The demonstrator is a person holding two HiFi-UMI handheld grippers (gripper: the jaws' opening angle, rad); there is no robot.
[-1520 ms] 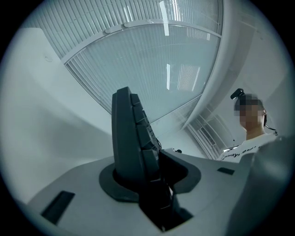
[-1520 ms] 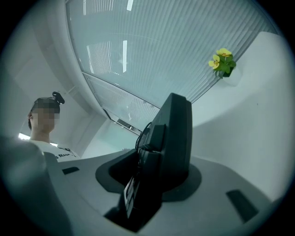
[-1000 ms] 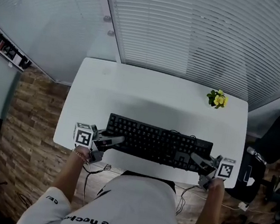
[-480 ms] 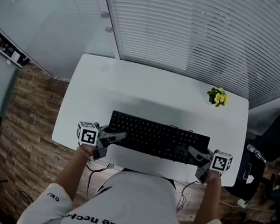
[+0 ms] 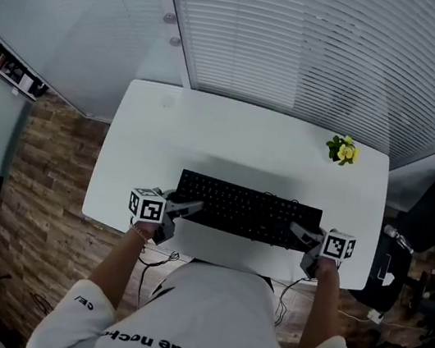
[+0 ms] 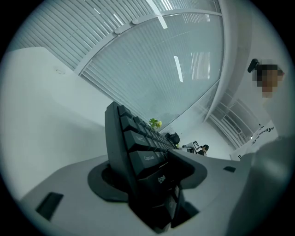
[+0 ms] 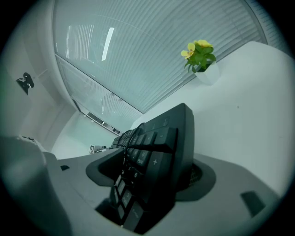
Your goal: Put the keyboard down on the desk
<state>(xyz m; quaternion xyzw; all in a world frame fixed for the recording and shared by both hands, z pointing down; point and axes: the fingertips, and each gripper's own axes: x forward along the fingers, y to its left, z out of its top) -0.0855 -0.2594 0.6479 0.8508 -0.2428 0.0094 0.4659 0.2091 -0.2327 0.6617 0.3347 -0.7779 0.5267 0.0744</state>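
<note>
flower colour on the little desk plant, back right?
Yellow flowers. The right gripper view shows them best.

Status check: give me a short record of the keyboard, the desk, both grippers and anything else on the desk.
keyboard: black, appears to lie flat near the desk's front edge
desk: white
left gripper: at the keyboard's left end, jaws opening, that end between them
right gripper: at the keyboard's right end, jaws opening, that end between them
potted plant: yellow flowers, far right corner, apart from the keyboard
task: keyboard looks set down; grippers not yet withdrawn
</note>
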